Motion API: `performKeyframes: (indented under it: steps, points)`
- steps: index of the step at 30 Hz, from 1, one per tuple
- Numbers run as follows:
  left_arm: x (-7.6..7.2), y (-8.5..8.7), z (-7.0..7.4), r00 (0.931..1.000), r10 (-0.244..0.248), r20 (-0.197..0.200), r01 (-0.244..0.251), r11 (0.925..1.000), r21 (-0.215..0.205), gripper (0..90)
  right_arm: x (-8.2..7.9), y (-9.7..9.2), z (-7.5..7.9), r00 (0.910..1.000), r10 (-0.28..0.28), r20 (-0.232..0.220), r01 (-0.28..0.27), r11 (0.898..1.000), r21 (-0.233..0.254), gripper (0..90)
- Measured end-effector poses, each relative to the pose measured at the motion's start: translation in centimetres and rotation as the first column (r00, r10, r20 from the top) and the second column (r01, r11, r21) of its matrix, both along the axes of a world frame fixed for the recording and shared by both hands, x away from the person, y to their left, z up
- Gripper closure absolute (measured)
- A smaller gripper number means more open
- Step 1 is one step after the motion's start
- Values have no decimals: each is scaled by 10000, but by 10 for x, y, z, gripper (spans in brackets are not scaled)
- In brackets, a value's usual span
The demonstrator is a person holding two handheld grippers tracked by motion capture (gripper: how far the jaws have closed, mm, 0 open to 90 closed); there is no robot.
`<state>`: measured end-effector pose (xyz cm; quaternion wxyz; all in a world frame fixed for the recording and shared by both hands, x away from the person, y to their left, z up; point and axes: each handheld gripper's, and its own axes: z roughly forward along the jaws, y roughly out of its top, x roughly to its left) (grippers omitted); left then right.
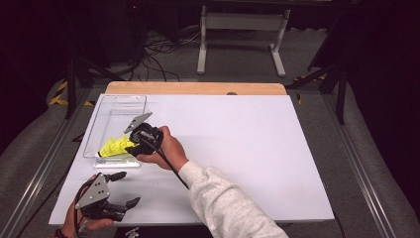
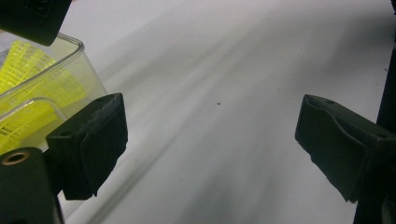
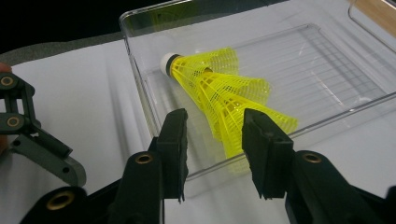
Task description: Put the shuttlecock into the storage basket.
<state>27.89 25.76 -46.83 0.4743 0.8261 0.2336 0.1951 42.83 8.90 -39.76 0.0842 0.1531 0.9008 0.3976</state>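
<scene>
While our right gripper [image 3: 212, 140] hangs just over the near edge of the clear tray [image 3: 140, 65], we see its jaws standing partly apart with nothing pinched between them. The yellow shuttlecocks [image 3: 219, 93] lie inside the tray, near the corner closest to us. They look like a few stacked one in the other, with the white tip [image 3: 167, 61] pointing to the tray's side wall. In the right gripper view the yellow net ends show in the gap between the jaws, but the pads do not press on them, so we think the shuttlecocks are let go and resting on the tray floor. In the high view the right gripper [image 1: 141, 141] is at the front of the tray [image 1: 124, 99], and the shuttlecocks [image 1: 115, 147] peek out yellow beside it. Our left gripper [image 1: 126, 191] waits low on the white table [image 1: 247, 148], apart from the tray, with its jaws spread wide and empty. In the left gripper view we see the tray corner [image 2: 56, 79] off to one side. So we judge that the big part of the job, getting the shuttlecocks into the tray, is done. What is left is small: pull the right gripper away without bumping the tray. We see nothing else on the table to pick up.
</scene>
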Motion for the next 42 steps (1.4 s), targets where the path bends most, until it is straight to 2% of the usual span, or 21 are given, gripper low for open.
performKeyframes:
  steps: [8, 24, 42]
  points:
    - [0, -1, 0, 10000, -9, 4, 9, 10000, 55, 103, -6, -10, 6, 9995, -31, 327, 28, 9999, 98, 612]
    - [0, -1, 0, 10000, 1, 9, -1, 10000, 87, 103, -8, -18, 11, 9987, -52, 507, 41, 9998, 219, 604]
    - [1, -1, 0, 10000, -3, 26, 3, 9999, 115, 103, -11, -25, 9, 9958, -193, 890, 166, 9994, 305, 502]
